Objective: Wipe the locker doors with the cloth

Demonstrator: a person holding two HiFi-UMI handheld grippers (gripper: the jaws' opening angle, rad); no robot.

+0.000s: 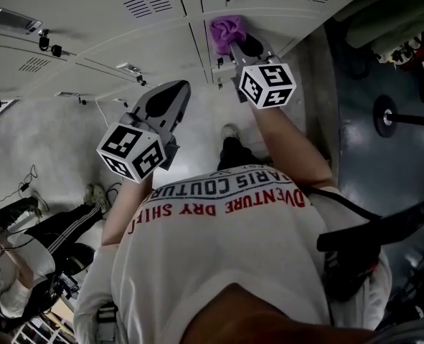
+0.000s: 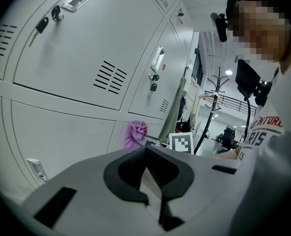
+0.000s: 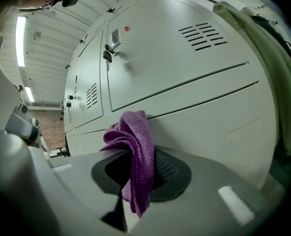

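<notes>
1. Head view: the purple cloth [image 1: 226,31] sits bunched at the tip of the right gripper [image 1: 239,47], against the pale locker doors [image 1: 111,16], beside a vertical gap between two doors. The gripper's marker cube [image 1: 267,84] and body cover most of its jaws here. The left gripper [image 1: 170,95] hangs lower and well apart from the cloth, pointing at the lockers with nothing at its tip. The person's white shirt [image 1: 233,264] fills the lower half and hides whatever lies below.

2. Left gripper view: the left gripper [image 2: 150,178] has its jaws closed together, dark pads meeting, with nothing between them. Beyond its grey body the cloth [image 2: 136,133] shows small against a lower door, just left of the right gripper's marker cube [image 2: 181,142]. The rest of that gripper is hidden behind the near body. Keys [image 2: 153,85] hang from the locks on the locker doors [image 2: 81,58].

3. Right gripper view: the right gripper [image 3: 135,183] is clamped on the cloth [image 3: 134,149]. The folds rise above the jaws and a tail hangs down between them. The bunched top lies at the lower door, just under the horizontal seam of the locker doors [image 3: 184,63]; firm contact cannot be made out. A green fabric [image 3: 278,77] is cut off at the right edge.
</notes>
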